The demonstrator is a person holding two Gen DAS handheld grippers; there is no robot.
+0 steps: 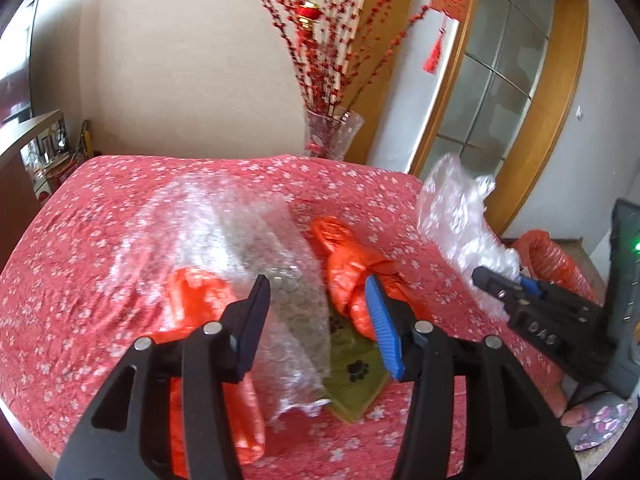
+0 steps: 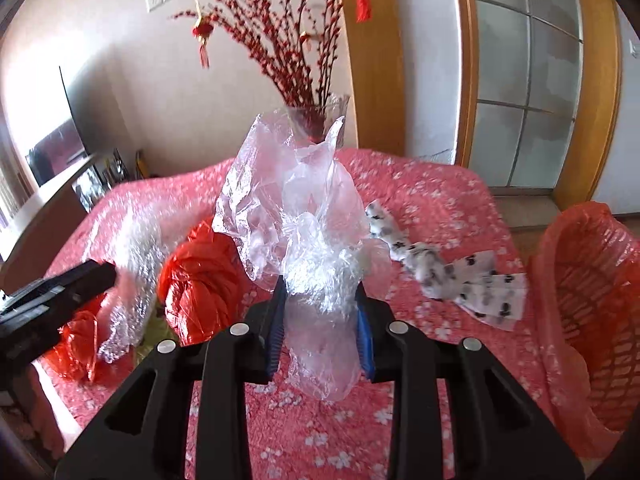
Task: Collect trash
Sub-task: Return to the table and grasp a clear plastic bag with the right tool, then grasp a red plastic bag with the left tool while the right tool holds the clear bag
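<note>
**Clear plastic clamped in the right hand-held gripper, left one spread over the pile**

The right hand-held gripper (image 2: 320, 320) is clamped on a crumpled clear plastic bag (image 2: 304, 208), which stands up between its blue pads and hangs below them, lifted off the surface (image 2: 440, 200). The left hand-held gripper (image 1: 320, 320) has its fingers apart, holding nothing, poised above a sheet of bubble wrap (image 1: 224, 240) and just beside an orange plastic bag (image 1: 348, 264); a green paw-print sheet (image 1: 356, 376) lies under them.

The surface wears a red cloth with small white blossoms. A paw-print paper scrap (image 2: 452, 276) lies to the right, near an orange bag-lined basket (image 2: 592, 280) beside the surface. Behind stand a glass vase of red branches (image 1: 332, 136), a beige wall and a wood-framed glass door (image 2: 528, 92).

"DAS" reads on the right hand-held gripper's body in the left view.
</note>
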